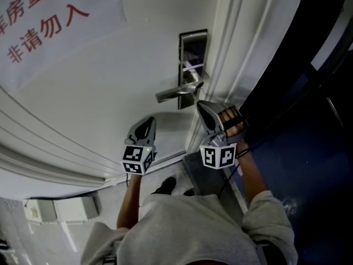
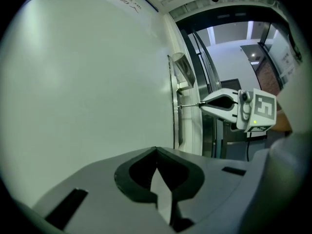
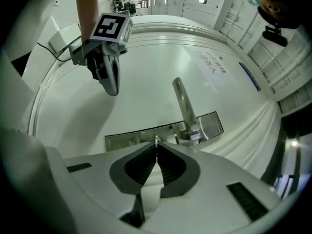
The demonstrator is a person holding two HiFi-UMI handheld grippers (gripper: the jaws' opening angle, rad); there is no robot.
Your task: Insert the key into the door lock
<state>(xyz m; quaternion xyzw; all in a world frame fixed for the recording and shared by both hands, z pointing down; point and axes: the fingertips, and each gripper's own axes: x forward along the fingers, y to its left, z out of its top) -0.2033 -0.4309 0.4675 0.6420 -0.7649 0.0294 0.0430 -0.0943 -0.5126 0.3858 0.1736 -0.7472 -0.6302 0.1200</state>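
Left tongs (image 1: 146, 123) are pressed together on nothing and hang off to the left of the lock plate (image 1: 193, 51), clear of the door. They've got no job here, so just keep them out of the way. On the plate the lever handle (image 1: 177, 93) sticks out to the left. The right tongs (image 1: 202, 106) sit at the plate's lower end, under that handle, pinching the key (image 3: 156, 141) with its blade poking past the tips toward the plate.

To do this bit well, I'd square the blade up to the plate before pushing. Keep the pinch firm so the key doesn't swivel, and feed it straight in with no sideways force. If it binds, back off a touch and re-aim rather than leaning on it. Stay under the lever handle so the tongs don't knock it.

View-wise, the head view hides the key completely behind the right tongs. The right gripper view shows the blade tip right at the plate, but end-on, so there's no sense of depth. The left gripper view is the handy one: side-on, the key (image 2: 190, 105) is a thin bar bridging the right tongs and the plate. The tip looks like it's touching, but it's too small to tell whether it's actually in the keyhole.
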